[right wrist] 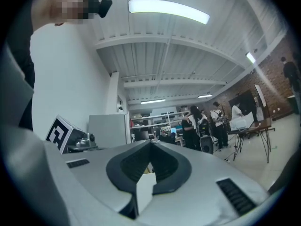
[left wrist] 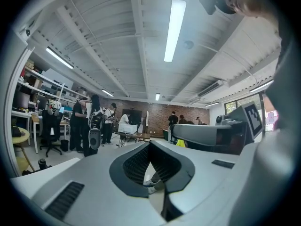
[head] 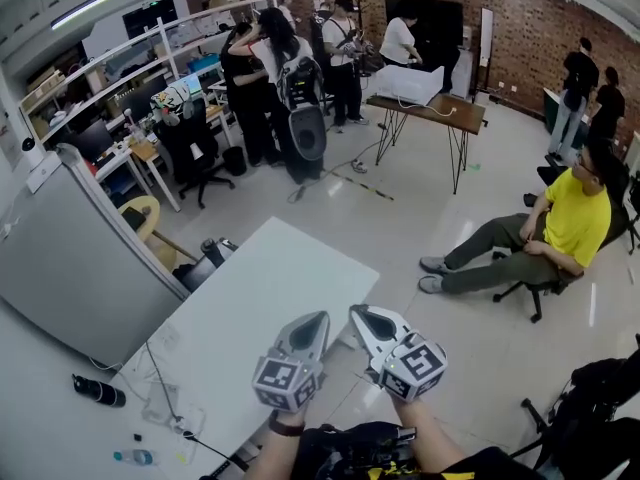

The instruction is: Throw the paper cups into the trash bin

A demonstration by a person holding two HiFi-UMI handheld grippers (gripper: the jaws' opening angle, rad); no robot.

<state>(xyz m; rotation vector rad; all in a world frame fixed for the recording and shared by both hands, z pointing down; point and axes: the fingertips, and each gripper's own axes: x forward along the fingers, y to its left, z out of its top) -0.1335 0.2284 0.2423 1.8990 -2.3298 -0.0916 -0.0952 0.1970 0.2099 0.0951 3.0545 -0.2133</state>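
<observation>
No paper cup and no trash bin shows in any view. In the head view both grippers are held up side by side at the bottom centre, beyond the near corner of a white table. My left gripper points up and away with its jaws shut and nothing between them. My right gripper stands close beside it, also shut and holding nothing. The left gripper view has my left gripper aimed at the ceiling and far room, with the right gripper's body alongside. In the right gripper view, my right gripper has its tips together.
A grey cabinet stands left of the table, with a black bottle and a small water bottle low on the left. A person in a yellow shirt sits at the right. Several people stand behind near shelves and a wooden desk.
</observation>
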